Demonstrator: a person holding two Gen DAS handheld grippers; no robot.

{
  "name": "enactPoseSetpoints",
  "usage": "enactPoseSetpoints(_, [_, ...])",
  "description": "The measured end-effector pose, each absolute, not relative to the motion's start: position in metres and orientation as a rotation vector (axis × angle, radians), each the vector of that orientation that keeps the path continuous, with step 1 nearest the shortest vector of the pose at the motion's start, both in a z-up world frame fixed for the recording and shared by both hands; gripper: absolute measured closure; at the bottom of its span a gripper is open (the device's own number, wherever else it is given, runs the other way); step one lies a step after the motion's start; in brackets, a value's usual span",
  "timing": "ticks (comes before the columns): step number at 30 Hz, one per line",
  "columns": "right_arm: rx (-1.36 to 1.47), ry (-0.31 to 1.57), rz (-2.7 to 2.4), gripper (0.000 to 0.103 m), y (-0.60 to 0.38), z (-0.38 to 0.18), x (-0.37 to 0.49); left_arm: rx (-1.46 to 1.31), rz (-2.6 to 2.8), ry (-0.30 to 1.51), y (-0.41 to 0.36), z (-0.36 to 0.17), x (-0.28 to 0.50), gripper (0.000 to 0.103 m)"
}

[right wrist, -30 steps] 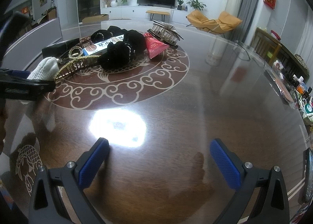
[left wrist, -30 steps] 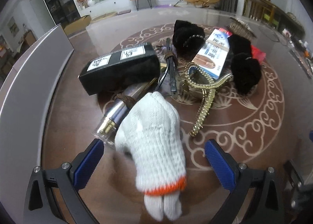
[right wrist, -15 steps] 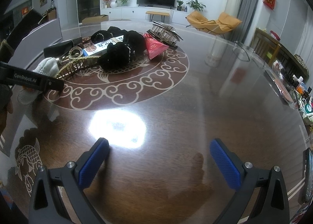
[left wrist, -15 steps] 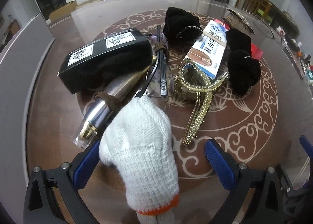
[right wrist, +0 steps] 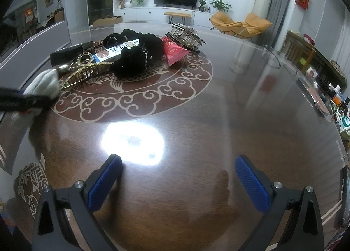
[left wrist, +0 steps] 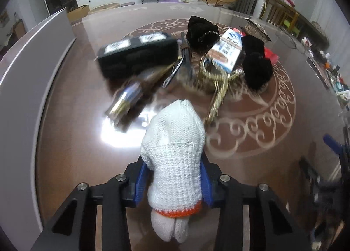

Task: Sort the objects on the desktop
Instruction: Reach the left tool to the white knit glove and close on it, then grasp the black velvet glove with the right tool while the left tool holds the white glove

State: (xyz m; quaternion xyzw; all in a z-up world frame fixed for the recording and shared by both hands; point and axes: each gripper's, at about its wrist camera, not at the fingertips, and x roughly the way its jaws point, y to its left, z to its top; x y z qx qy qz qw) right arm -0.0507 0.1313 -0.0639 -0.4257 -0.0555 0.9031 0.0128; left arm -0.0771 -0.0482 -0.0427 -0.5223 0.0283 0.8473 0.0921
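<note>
Clamping white glove [left wrist: 175, 154] — left hand-held gripper [left wrist: 172, 182]; right hand-held gripper [right wrist: 178, 182] spread wide, low over table [right wrist: 196, 119].

Dim room, white lamp glare on the glossy table [right wrist: 196, 119], motion blur leftward, dark fisheye-curved corners.

A glossy dark wooden table [right wrist: 196, 141] with a round scroll-patterned inlay is carrying a cluster of things: a black box [left wrist: 137, 56], a metallic bottle [left wrist: 131, 97], a gold hair claw [right wrist: 87, 69], a toothpaste box [left wrist: 227, 51], black scrunchies [right wrist: 135, 62], a red packet [right wrist: 174, 50] and a dark comb-like clip [right wrist: 188, 36], all lying close together.
</note>
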Motion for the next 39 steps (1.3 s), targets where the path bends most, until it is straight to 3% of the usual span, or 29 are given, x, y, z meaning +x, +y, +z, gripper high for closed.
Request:
enactPoseSetpoints(12, [-1.355,-0.128,2.815,0.0,0.136,-0.065,-0.053,-1.456,2.606,0.146,-0.067,-0.048,-0.049,0.06])
enactPoseSetpoints(15, [-1.427,-0.022,2.82,0.0,0.144,-0.067,-0.059,-1.412,2.629,0.114,-0.076,-0.049,-0.046,0.06])
enactPoseSetpoints(18, [-1.534,-0.034,2.818,0.0,0.145,-0.064,-0.075,-1.394,2.638,0.119,-0.077,-0.049,-0.044,0.06])
enactPoseSetpoints(22, [-1.483,0.273,2.914,0.0,0.155,-0.042,-0.117,-1.373,2.655,0.107,-0.077,-0.05,-0.042,0.06])
enactPoseSetpoints(26, [-1.518,0.32,2.948,0.001,0.13,-0.032,-0.174,-1.364,2.67,0.098,-0.077,-0.051,-0.042,0.06])
enactPoseSetpoints(28, [-1.606,0.286,2.921,0.012,0.11,-0.039,-0.201,-1.366,2.672,0.097,-0.077,-0.051,-0.042,0.06])
enactPoseSetpoints(33, [-1.644,0.268,2.896,0.022,0.086,-0.053,-0.228,-1.354,2.676,0.106,-0.076,-0.051,-0.042,0.06])
enactPoseSetpoints(38, [-1.604,0.318,2.952,0.061,0.096,-0.05,-0.218,-1.331,2.695,0.099,-0.075,-0.052,-0.041,0.059])
enactPoseSetpoints(39, [-1.618,0.283,2.954,0.061,0.098,-0.052,-0.213,-1.325,2.7,0.097,-0.075,-0.052,-0.04,0.059])
